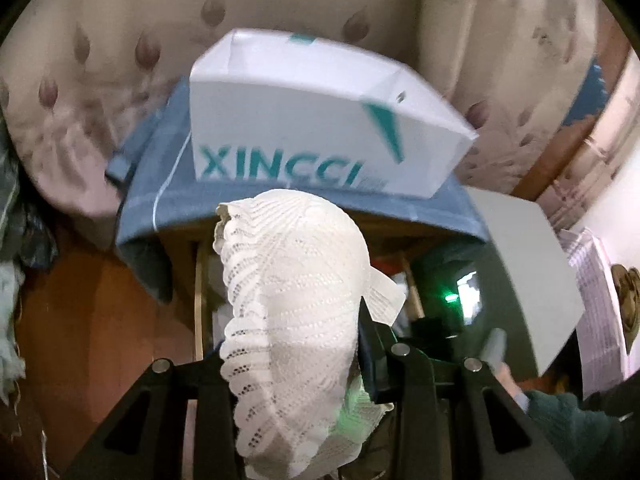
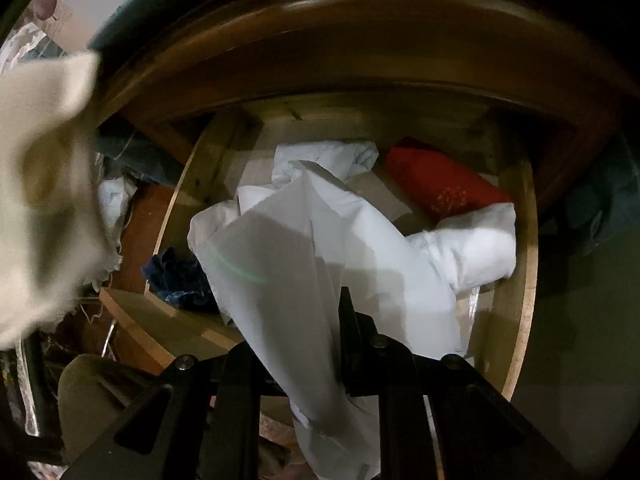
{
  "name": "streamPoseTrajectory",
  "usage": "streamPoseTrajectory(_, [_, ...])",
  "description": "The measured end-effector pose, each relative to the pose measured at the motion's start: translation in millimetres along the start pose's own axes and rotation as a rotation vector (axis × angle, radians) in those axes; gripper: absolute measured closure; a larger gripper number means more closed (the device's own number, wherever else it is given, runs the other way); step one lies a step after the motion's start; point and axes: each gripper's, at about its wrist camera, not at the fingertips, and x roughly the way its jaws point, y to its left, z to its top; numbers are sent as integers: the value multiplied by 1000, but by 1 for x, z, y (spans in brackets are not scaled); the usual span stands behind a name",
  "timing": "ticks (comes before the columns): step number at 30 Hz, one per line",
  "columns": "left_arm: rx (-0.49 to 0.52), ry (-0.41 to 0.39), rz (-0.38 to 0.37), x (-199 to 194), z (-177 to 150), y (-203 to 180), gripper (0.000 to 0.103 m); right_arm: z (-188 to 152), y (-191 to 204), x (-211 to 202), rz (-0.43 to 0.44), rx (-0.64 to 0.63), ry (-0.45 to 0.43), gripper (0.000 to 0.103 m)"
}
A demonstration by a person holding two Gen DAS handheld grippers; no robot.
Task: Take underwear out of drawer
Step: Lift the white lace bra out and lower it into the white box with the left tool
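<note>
At the frame's centre my left gripper (image 1: pixel 296 344) pinches lace underwear (image 1: pixel 292 300); lower centre, my right gripper (image 2: pixel 304 344) pinches white cloth (image 2: pixel 320 256) over the drawer (image 2: pixel 524 248)

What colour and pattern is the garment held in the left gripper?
Cream-white lace garment with a wavy openwork pattern and scalloped edge; the left wrist view shows it best.

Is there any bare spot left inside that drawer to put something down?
Little. Bare wood shows in the drawer behind the crumpled white cloth, beside the red bundle, and at the front left corner near the dark blue cloth. The middle and right side are crowded.
</note>
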Motion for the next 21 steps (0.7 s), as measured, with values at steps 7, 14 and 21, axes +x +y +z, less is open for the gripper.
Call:
streamPoseTrajectory(7, [77,-178,-38,-77,39,-18,69,-2,-1,2,3,-4,-2,88])
streamPoseTrajectory(14, [148,-334,83,-111,117,-31,69,-2,0,-1,3,-3,-8,88])
streamPoseTrajectory(21, [176,-287,228,-51,183,-24,69,-2,-1,-2,12,7,-20,88])
